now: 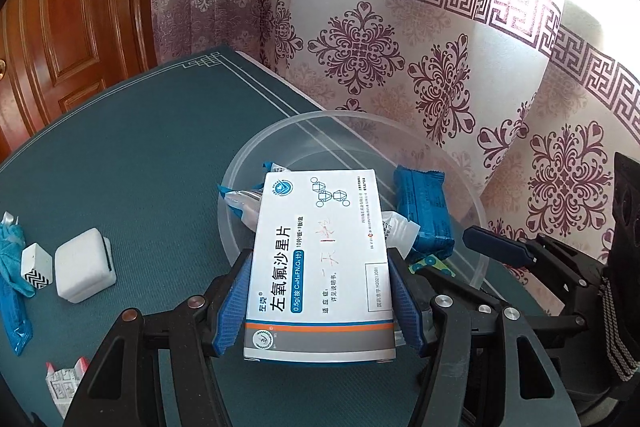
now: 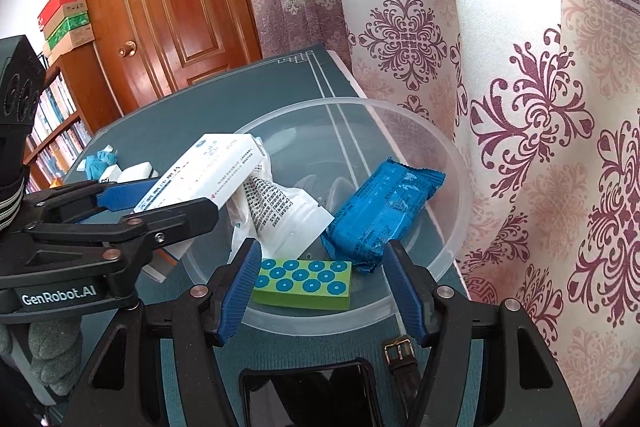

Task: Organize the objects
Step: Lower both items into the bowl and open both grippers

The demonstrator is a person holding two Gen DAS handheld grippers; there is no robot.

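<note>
- Medicine box (image 1: 320, 259): clamped in left gripper (image 1: 320, 291), held over clear bowl (image 1: 476, 267) rim.
- Right gripper (image 2: 320, 291): jaws apart, empty.
- Release is best delayed until box is fully above bowl.

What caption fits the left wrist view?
Left gripper carries white cardboard medicine box over clear plastic bowl.

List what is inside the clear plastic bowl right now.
In the clear bowl: a blue wrapped packet, a white printed sachet and a green block with blue dots. The medicine box, held by the left tool, covers whatever lies beneath it.
</note>
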